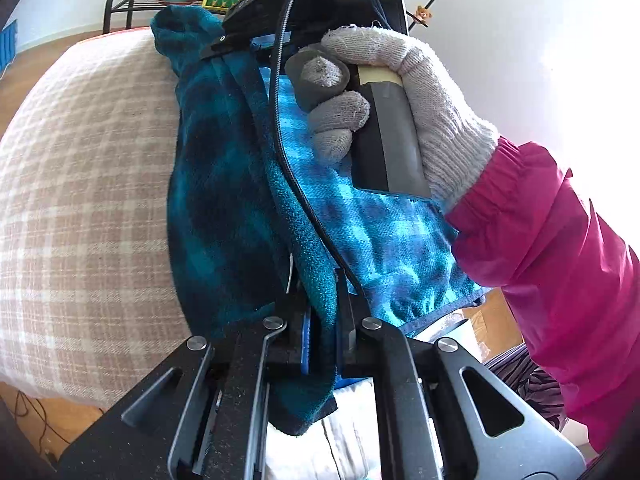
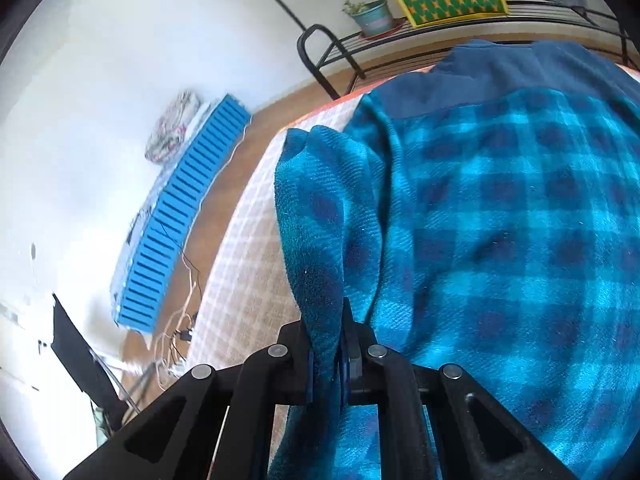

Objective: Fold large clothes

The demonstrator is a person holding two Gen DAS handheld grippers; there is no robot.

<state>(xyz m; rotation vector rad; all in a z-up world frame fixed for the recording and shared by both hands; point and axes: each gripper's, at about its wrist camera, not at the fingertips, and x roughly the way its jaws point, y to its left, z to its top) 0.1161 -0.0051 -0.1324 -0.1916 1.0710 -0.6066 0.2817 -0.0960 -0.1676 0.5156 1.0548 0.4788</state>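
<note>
Blue checked fleece, a big warm top point(image 2: 500, 220), lies on a surface with a pink and white checked cover point(image 1: 80, 200); I cannot tell if it is a bed or a tabletop. Both tongs are clamped on one edge of the top. The left tongs point(image 1: 322, 344) pinch a thick fold of it. The right tongs point(image 2: 326, 364) pinch a raised ridge of the same cloth. I think they hold the edge up at two spots so that side can be swung over flat, without sagging in the middle.

Only the left view shows the gloved right hand point(image 1: 400, 92) on its handle and the pink sleeve point(image 1: 552, 260). Only the right view shows the plain dark blue band point(image 2: 500, 76) at the far end, most of the spread cloth, and a blue slatted thing point(image 2: 176, 220) on the floor. Both views show the plant pot point(image 2: 374, 16) on the black rack.
</note>
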